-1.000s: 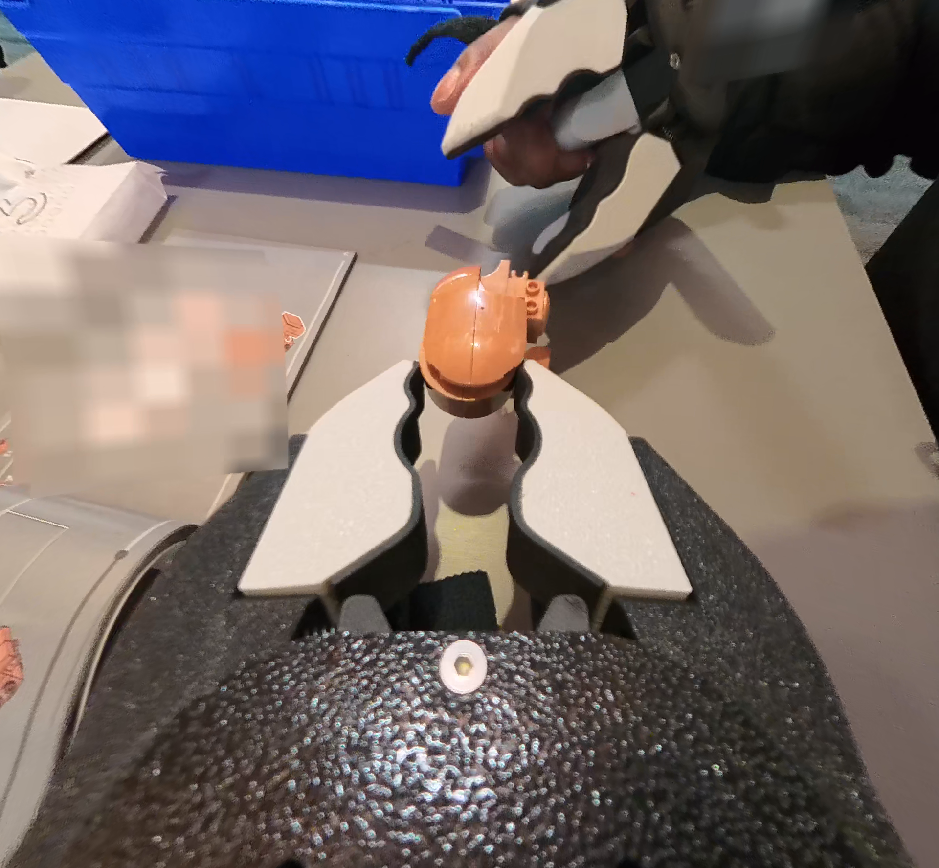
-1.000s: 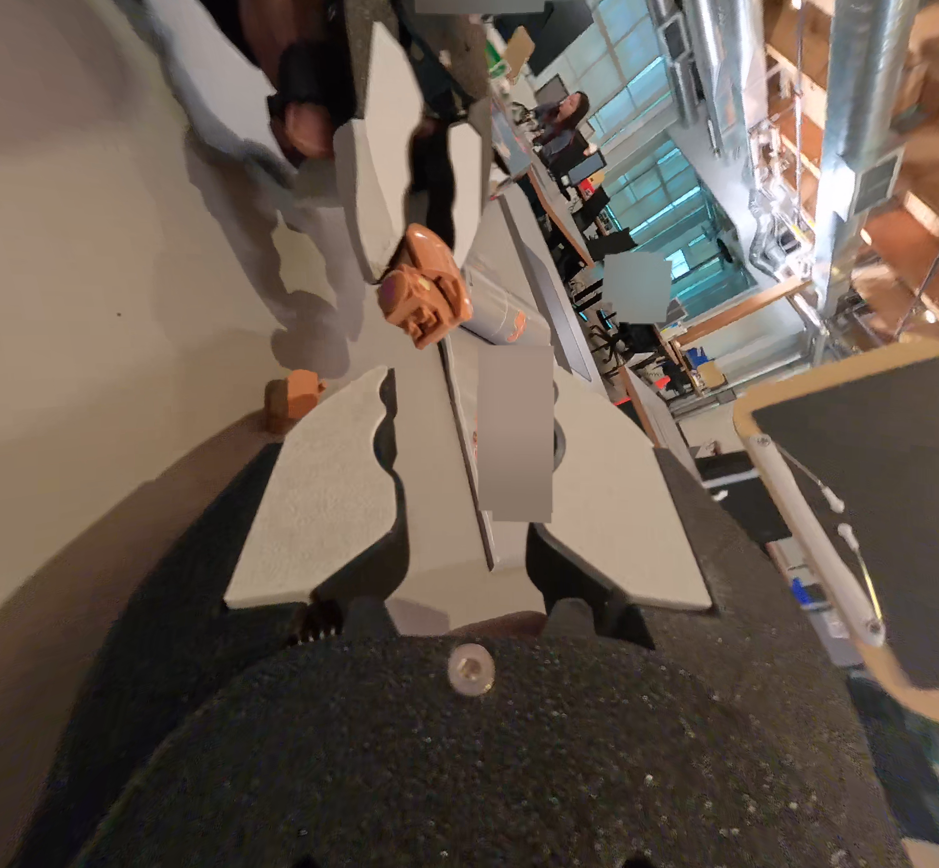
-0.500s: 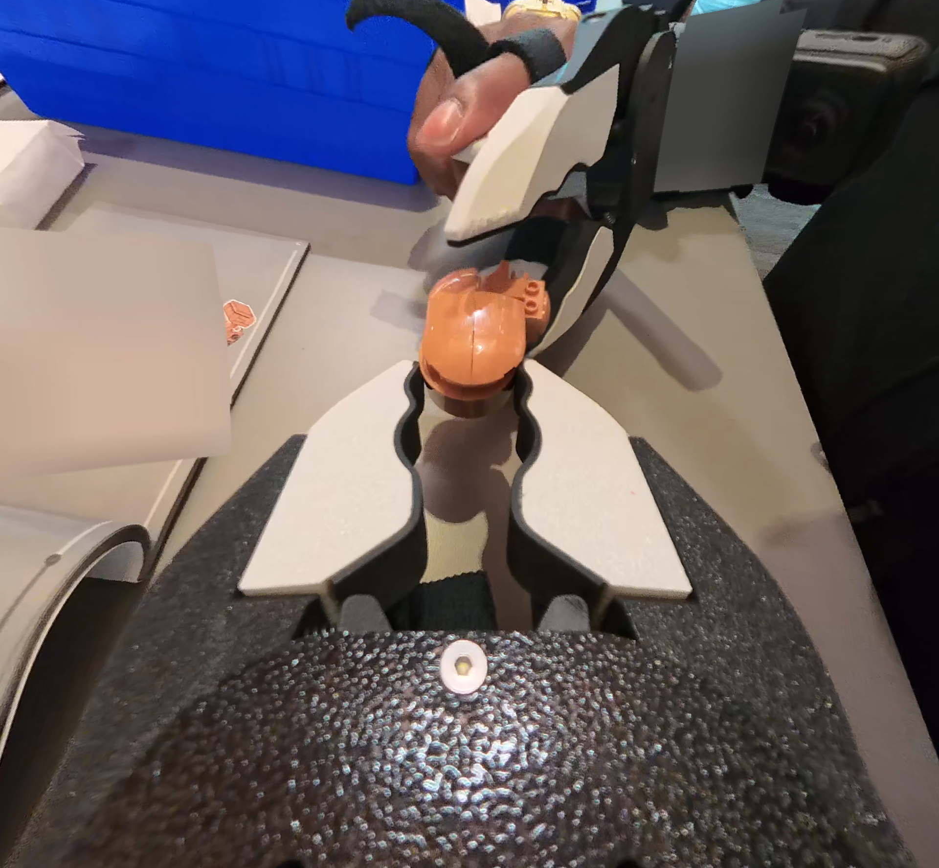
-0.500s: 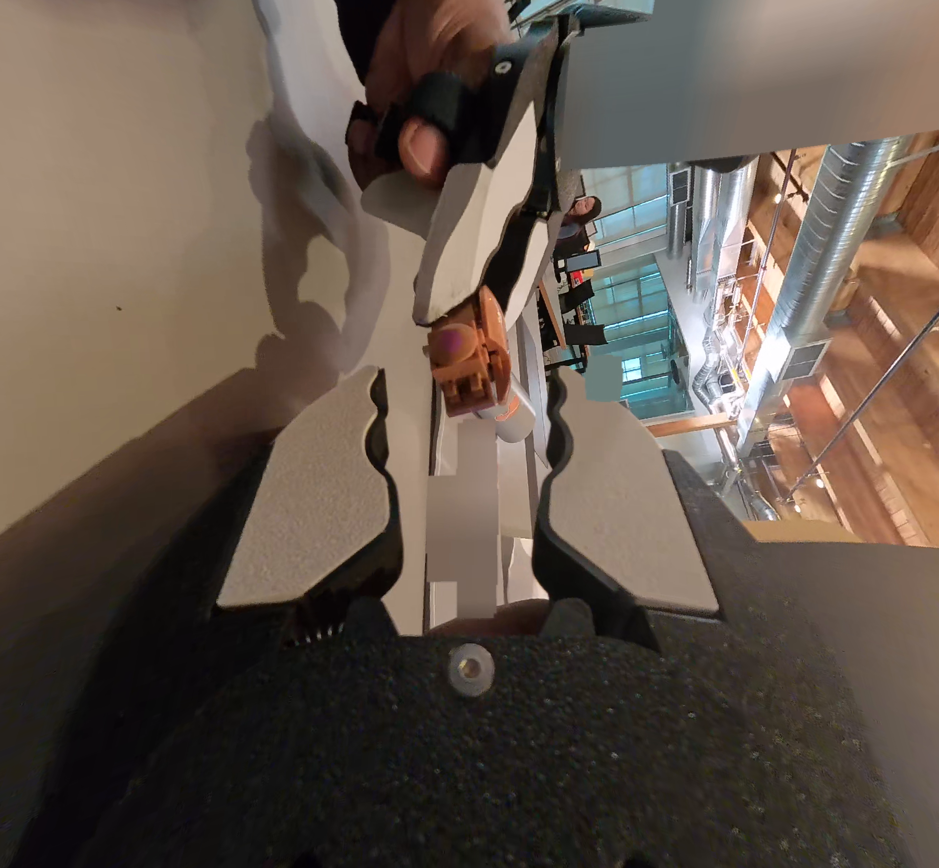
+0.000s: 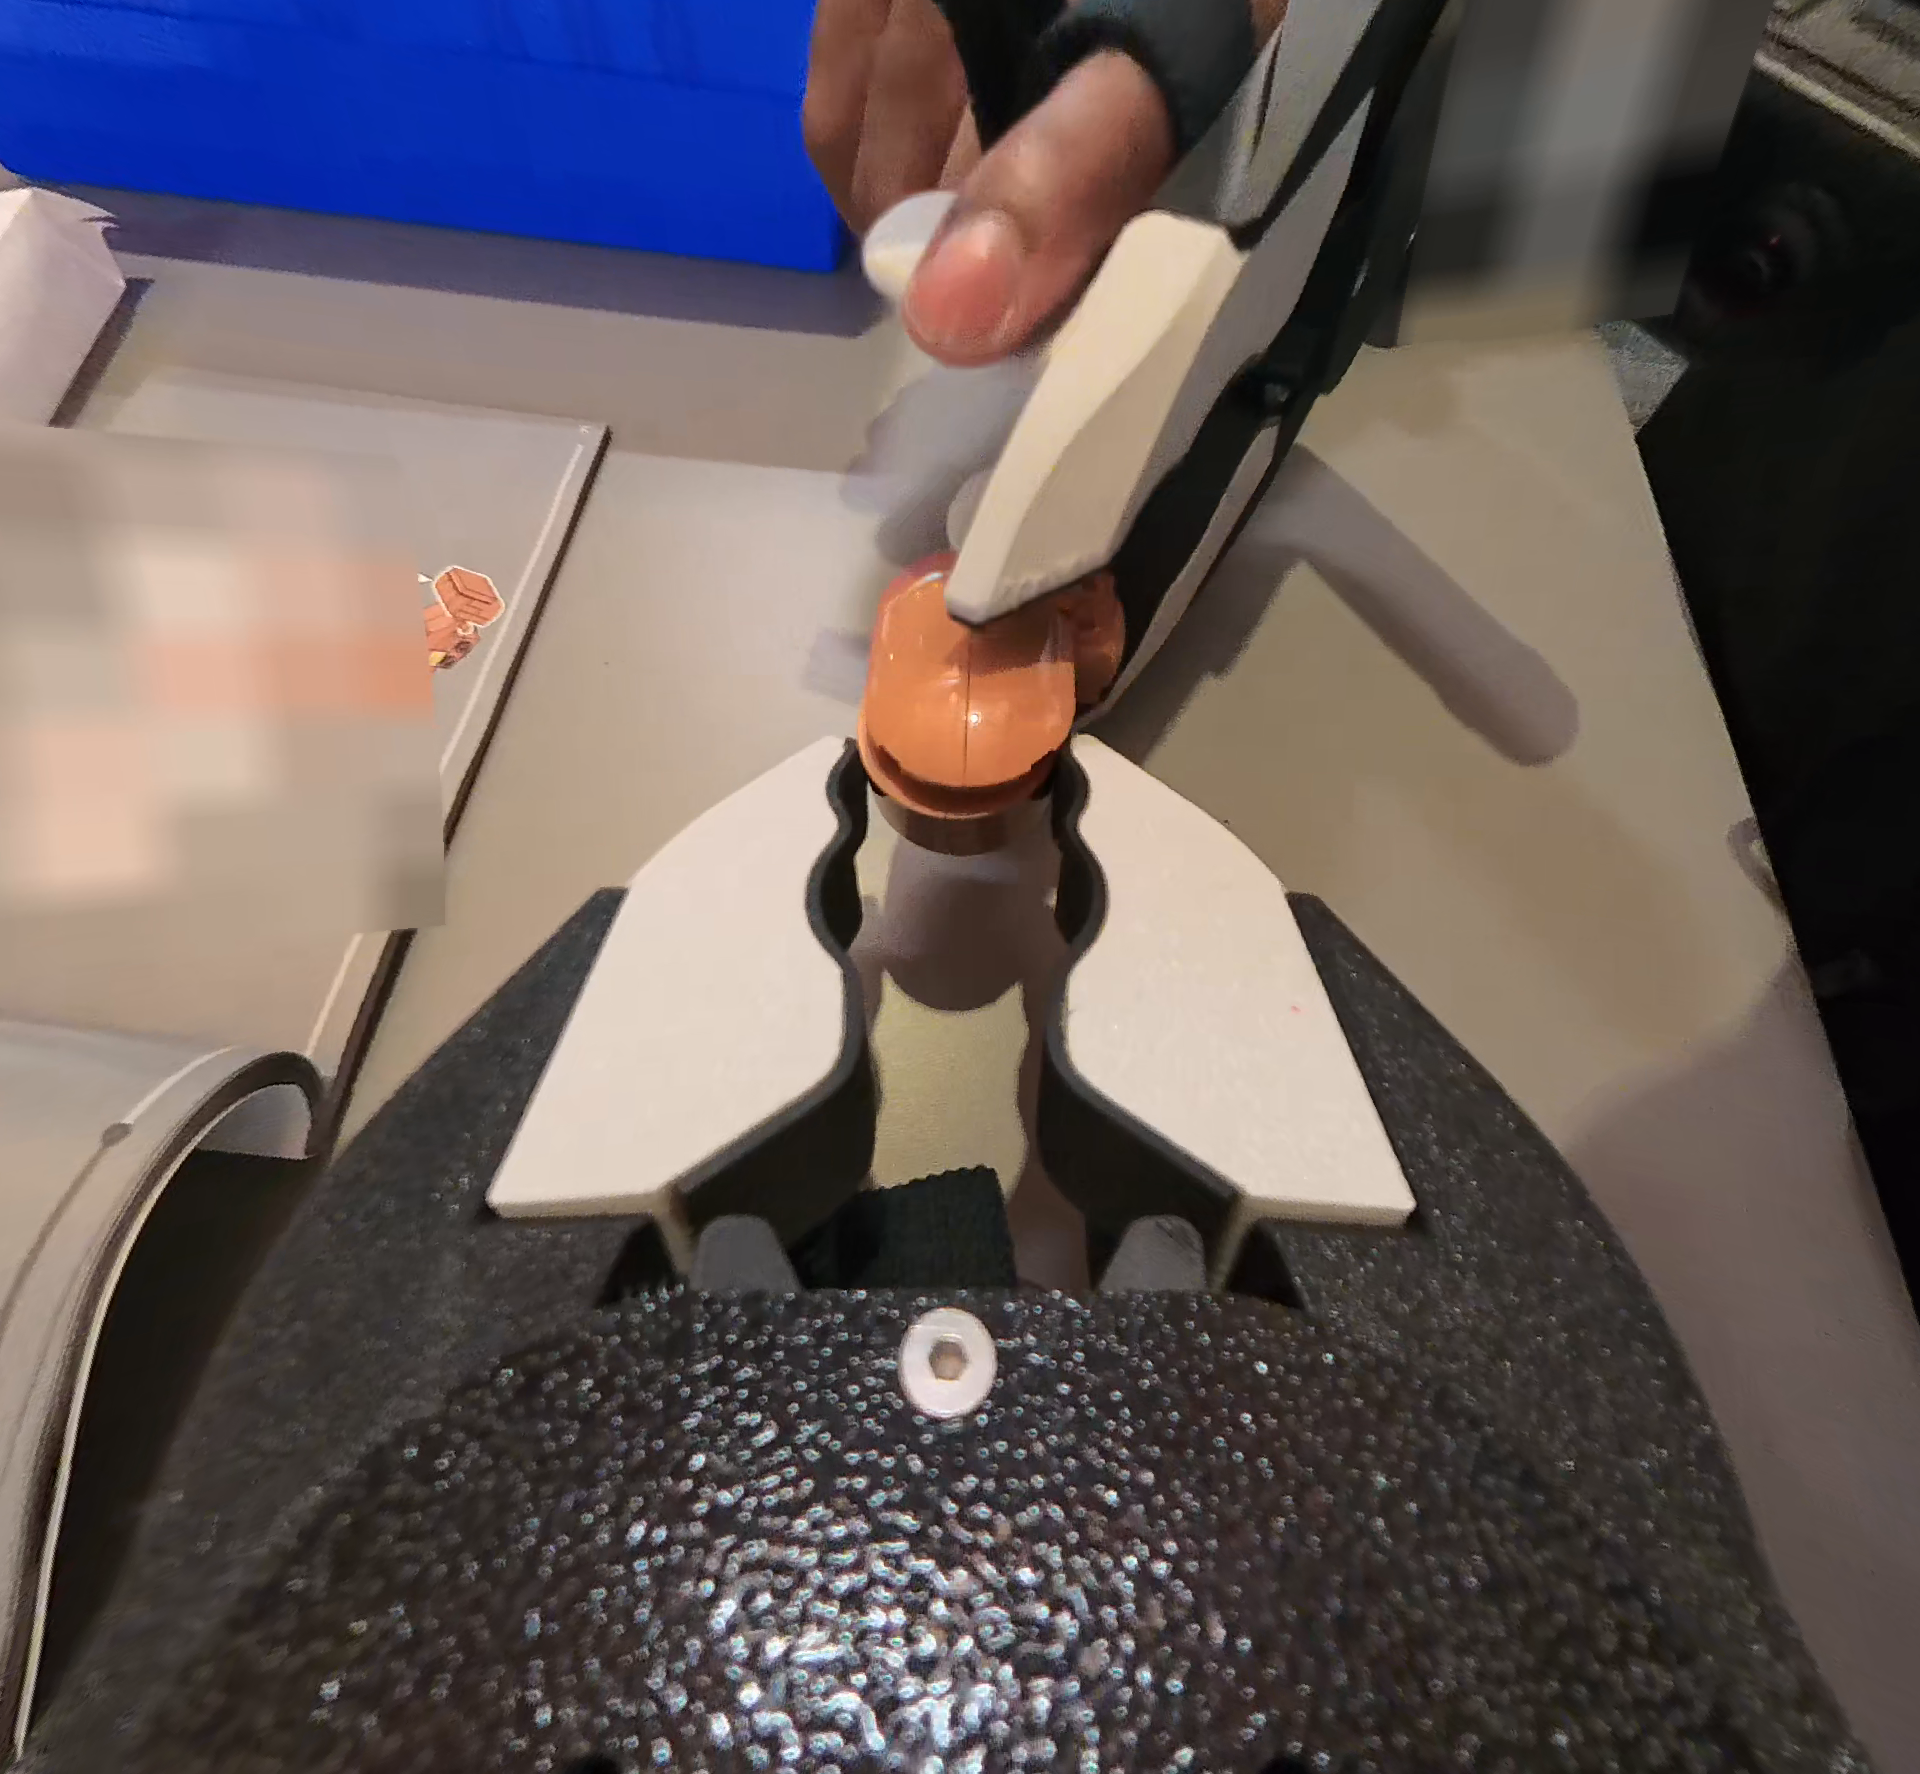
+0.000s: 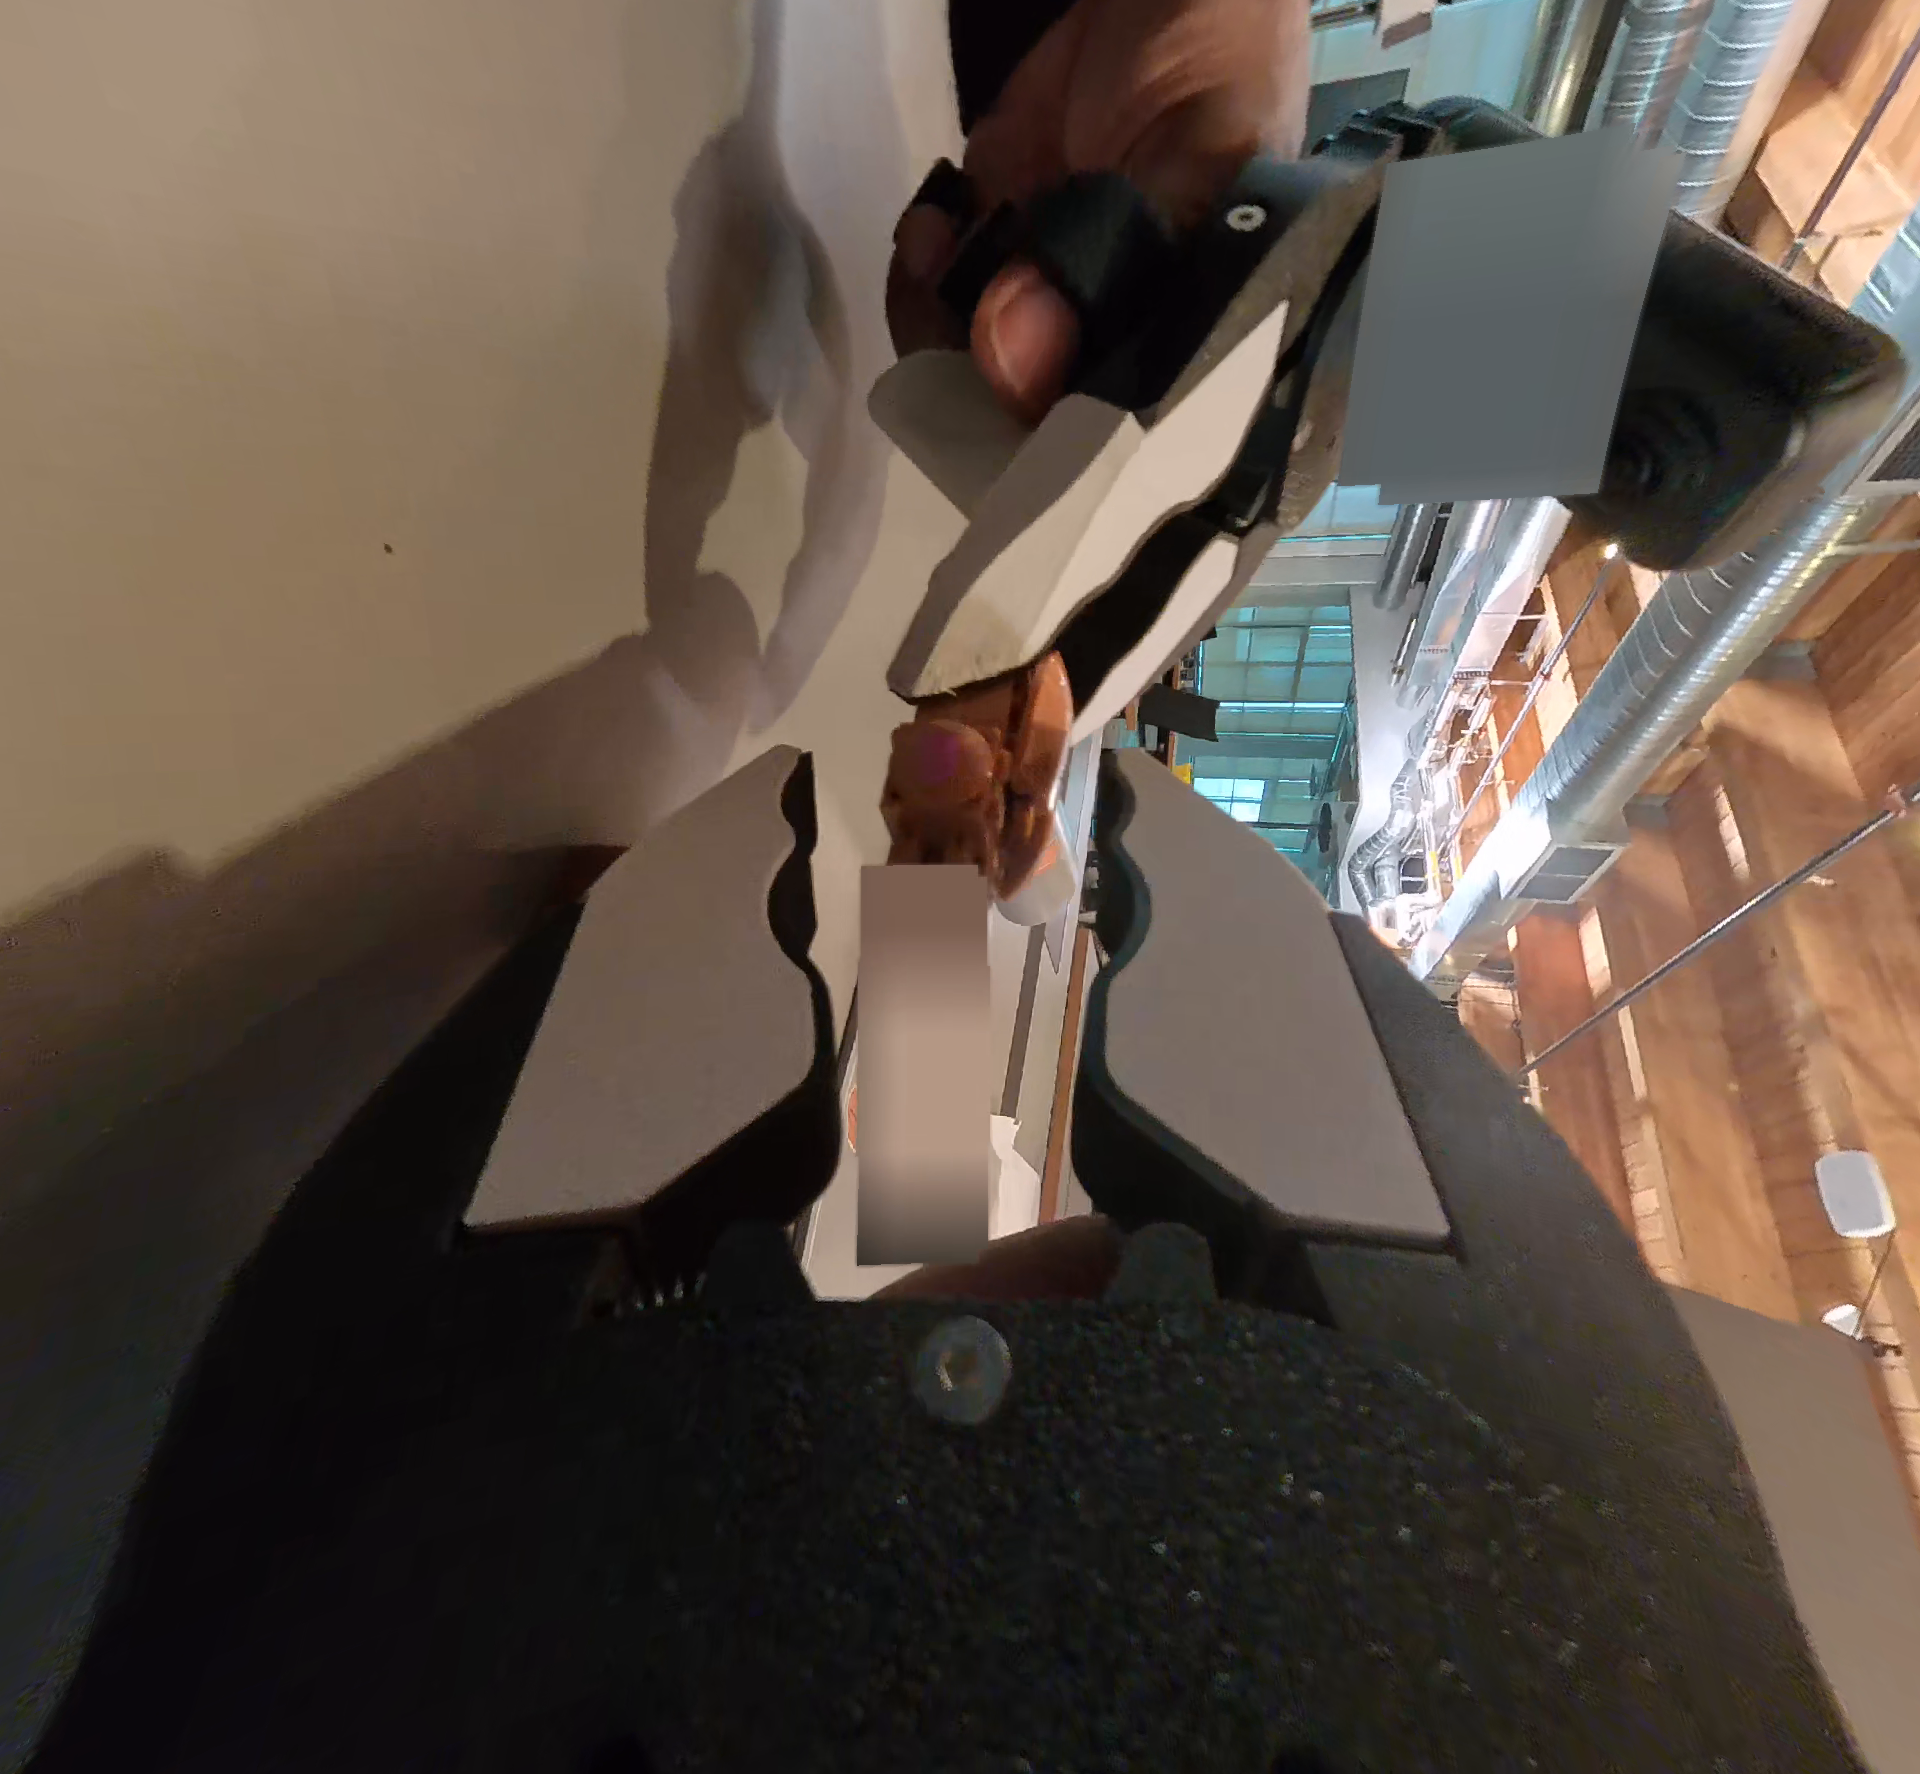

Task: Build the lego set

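My left gripper point(image 5: 961, 768) is shut on an orange-brown rounded toy-brick piece point(image 5: 966, 685) and holds it above the grey table point(image 5: 1403, 893). Both pads press on the piece's dark lower rim. My right gripper point(image 5: 1039, 644) comes in from above and beyond, with one finger point(image 5: 1049, 457) over the piece's top and the other behind it. In the right wrist view the piece point(image 6: 966, 789) sits between my right gripper's point(image 6: 951, 779) fingers with a gap on each side, so that gripper is open. The left gripper point(image 6: 997, 696) shows there gripping the piece from beyond.
A blue bin point(image 5: 416, 41) stands at the back of the table. A flat grey board with a small brick picture point(image 5: 520, 581) lies to the left. A grey cylinder point(image 5: 135, 1153) is at the lower left. A person's hand point(image 5: 997, 197) holds the right gripper. My left and right fingertips are right by each other.
My right gripper has moved in over the orange piece and its jaws have narrowed around it. My left gripper has kept its hold on the piece.
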{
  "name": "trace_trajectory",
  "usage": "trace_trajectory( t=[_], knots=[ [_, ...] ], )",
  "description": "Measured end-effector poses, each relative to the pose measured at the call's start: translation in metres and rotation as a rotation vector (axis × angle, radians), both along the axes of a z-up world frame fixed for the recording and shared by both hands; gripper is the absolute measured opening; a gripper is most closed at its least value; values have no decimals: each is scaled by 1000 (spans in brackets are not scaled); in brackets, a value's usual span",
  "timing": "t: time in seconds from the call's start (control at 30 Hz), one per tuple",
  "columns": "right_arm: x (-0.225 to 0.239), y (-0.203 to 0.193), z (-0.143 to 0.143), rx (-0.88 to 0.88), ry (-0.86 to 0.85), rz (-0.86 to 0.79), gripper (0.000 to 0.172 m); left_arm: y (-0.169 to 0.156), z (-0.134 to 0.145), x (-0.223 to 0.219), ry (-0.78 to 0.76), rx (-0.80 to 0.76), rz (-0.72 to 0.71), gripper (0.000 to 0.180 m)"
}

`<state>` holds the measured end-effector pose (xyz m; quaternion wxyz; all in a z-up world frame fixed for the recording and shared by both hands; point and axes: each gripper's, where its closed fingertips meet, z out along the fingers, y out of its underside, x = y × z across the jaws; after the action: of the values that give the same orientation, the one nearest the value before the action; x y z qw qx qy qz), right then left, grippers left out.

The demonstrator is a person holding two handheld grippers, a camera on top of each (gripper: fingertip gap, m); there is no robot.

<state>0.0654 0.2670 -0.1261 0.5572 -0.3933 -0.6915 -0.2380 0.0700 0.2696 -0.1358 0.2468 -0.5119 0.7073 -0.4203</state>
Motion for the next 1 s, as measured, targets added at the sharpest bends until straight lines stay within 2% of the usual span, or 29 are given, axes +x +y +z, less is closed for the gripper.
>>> trace_trajectory(
  t=[0.2, 0.47, 0.57, 0.73, 1.0],
  knots=[
    [-1, 0, -7, -20, -35, -22, 47, -2, -1, -1, 7, 34, -10, 34],
    [-3, 0, -4, -27, 4, -16, 42, -2, -1, 1, -13, 67, -17, 34],
    [-3, 1, 0, -8, 22, -17, 34, -2, -1, 1, -22, 80, -23, 34],
    [-3, 3, 2, 18, 30, -31, 31, -1, 1, 1, -29, 32, -19, 34],
    [-5, -2, 7, -43, 77, -11, 29, -9, 5, 1, -56, -44, -53, 34]
  ],
)
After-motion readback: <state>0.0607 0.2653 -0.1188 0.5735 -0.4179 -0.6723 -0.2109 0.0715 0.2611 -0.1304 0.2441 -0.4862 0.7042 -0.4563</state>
